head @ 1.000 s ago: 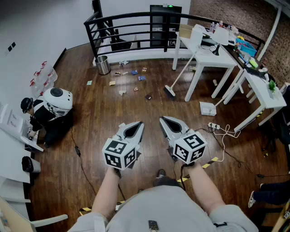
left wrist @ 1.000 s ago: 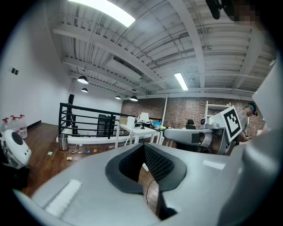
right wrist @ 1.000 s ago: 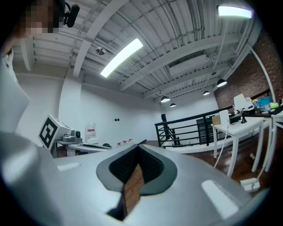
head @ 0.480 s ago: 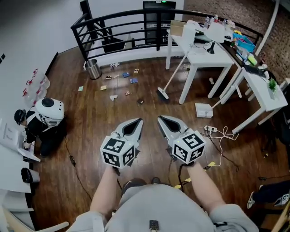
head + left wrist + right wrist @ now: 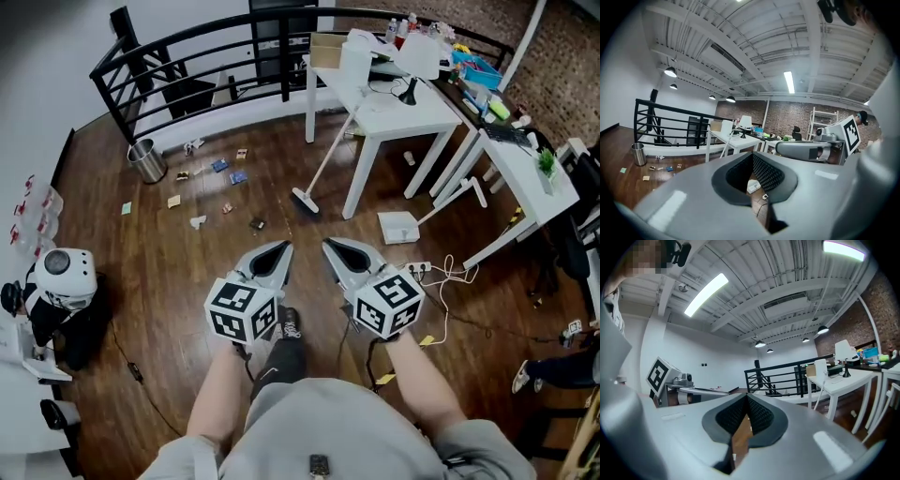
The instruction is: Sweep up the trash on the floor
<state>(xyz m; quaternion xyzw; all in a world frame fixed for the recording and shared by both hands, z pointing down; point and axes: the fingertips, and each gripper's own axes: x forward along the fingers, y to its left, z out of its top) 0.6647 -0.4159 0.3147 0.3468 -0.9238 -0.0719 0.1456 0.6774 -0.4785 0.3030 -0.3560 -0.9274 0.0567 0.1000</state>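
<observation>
Across the wood floor [image 5: 169, 272], loads of open room ahead. Railing [image 5: 187, 56] closes off the far edge. White table [image 5: 403, 117] on the right, legs crowding the broom [image 5: 327, 156] that leans on it. Looks a light, stiff pole, I'd grab mid-handle. Dustpan [image 5: 397, 227] lies beside a table leg, w/ a power strip [image 5: 419, 268] nearby, snag risk. Left gripper [image 5: 278, 249] & right gripper [image 5: 333, 248] both closed tight, nothing in either. Trash [image 5: 230, 176], prob. featherlight scraps, scattered betw. bin [image 5: 147, 160] & broom head.
</observation>
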